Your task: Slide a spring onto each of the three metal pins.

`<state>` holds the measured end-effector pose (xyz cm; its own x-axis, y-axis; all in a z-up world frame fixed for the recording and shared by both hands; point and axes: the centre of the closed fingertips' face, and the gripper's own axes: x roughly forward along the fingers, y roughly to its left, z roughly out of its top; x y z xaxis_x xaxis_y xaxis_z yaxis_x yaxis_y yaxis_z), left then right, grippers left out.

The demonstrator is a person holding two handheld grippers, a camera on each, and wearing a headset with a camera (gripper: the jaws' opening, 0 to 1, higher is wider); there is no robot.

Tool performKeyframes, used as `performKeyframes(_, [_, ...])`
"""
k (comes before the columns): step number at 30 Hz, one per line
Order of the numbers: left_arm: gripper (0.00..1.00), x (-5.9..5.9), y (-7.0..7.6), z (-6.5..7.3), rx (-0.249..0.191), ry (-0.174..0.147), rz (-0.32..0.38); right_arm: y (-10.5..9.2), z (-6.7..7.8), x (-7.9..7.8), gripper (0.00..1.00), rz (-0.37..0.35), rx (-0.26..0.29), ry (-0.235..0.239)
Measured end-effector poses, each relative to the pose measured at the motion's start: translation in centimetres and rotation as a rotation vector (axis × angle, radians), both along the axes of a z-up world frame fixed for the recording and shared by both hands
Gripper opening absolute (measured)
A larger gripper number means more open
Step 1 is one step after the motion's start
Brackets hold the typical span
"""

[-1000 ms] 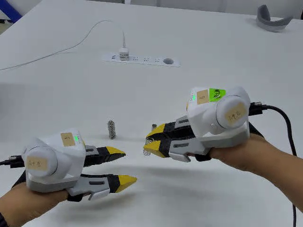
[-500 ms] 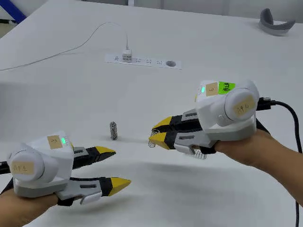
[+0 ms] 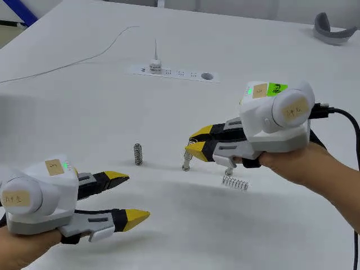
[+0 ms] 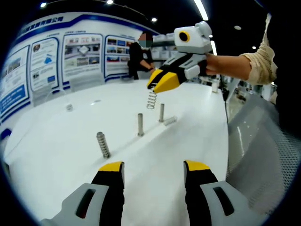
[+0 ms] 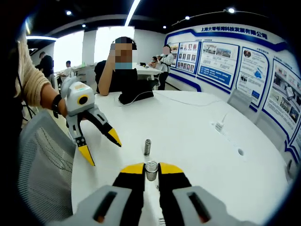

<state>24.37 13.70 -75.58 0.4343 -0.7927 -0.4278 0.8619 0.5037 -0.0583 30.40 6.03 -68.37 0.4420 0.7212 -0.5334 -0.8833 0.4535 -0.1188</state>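
My right gripper (image 3: 196, 143) is shut on a small steel spring (image 4: 151, 99), which hangs from its yellow tips just above a bare metal pin (image 3: 185, 163). The same spring (image 5: 151, 170) sits between the jaws in the right gripper view. A second bare pin (image 4: 161, 113) stands close behind, under the gripper body. Farther left, a third pin (image 3: 138, 153) wears a spring. One loose spring (image 3: 235, 183) lies flat on the table below my right hand. My left gripper (image 3: 128, 196) is open at the lower left, holding nothing and apart from the pins.
The white table (image 3: 84, 107) carries a white power strip (image 3: 174, 72) with a plug and cable at the back. A grey curved object (image 3: 332, 31) lies at the far right corner. People sit across the room in the right gripper view.
My right gripper has risen and moved right with the spring, which now hangs over a pin. The loose spring on the table has come into sight. My left gripper drifted slightly left.
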Motion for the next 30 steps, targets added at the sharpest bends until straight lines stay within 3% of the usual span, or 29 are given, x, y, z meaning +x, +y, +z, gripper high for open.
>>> performKeyframes(14, [0.54,-0.3,0.1,0.2,0.001,0.001,0.013,-0.5,-0.6,2.2,0.12,-0.083,0.001,0.024])
performKeyframes(30, [0.56,-0.2,0.7,0.1,-0.002,0.006,0.031,-0.3,-2.2,2.7,0.12,-0.091,-0.025,0.06])
